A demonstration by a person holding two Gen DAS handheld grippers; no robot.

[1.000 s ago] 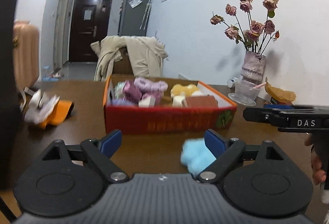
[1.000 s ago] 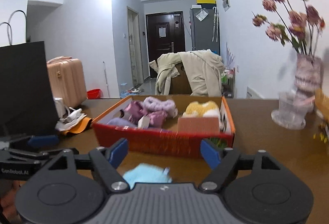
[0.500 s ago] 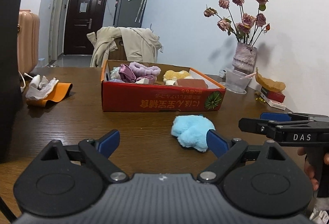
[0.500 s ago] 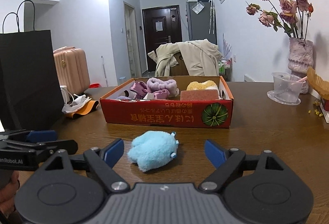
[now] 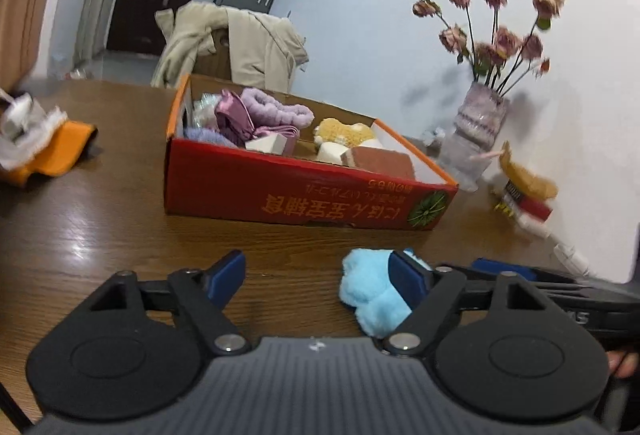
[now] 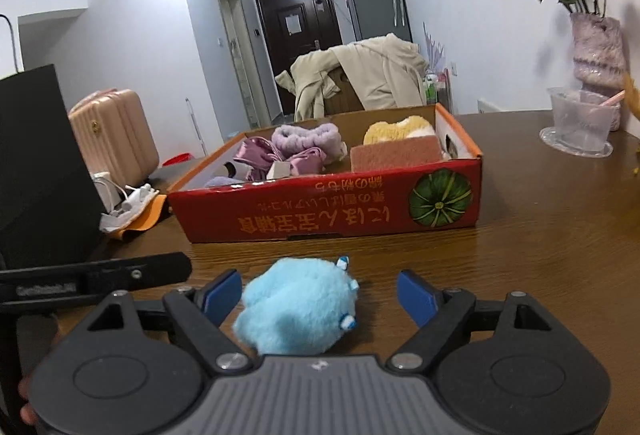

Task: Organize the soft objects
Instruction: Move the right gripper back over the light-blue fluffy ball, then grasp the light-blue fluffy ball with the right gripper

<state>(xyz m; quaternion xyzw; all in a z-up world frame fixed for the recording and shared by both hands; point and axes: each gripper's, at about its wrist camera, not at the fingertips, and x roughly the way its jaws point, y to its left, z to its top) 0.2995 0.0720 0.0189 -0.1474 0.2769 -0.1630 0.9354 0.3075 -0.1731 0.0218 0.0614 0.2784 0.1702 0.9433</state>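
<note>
Right hand-held gripper (image 6: 318,293) spread wide around blue plush toy (image 6: 298,305) on the wooden surface (image 6: 540,243), just short of the red box (image 6: 328,211); contact with the left pad unclear. Left hand-held gripper (image 5: 320,277) likewise wide open, gripping nothing. Toy's near side hidden behind gripper body.

Upside-down orange script, perhaps Japanese, on red box (image 6: 328,219)

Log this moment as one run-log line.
right gripper: open, straddling blue plush toy | left gripper: open, beside toy | toy: on table, outside red box
</note>
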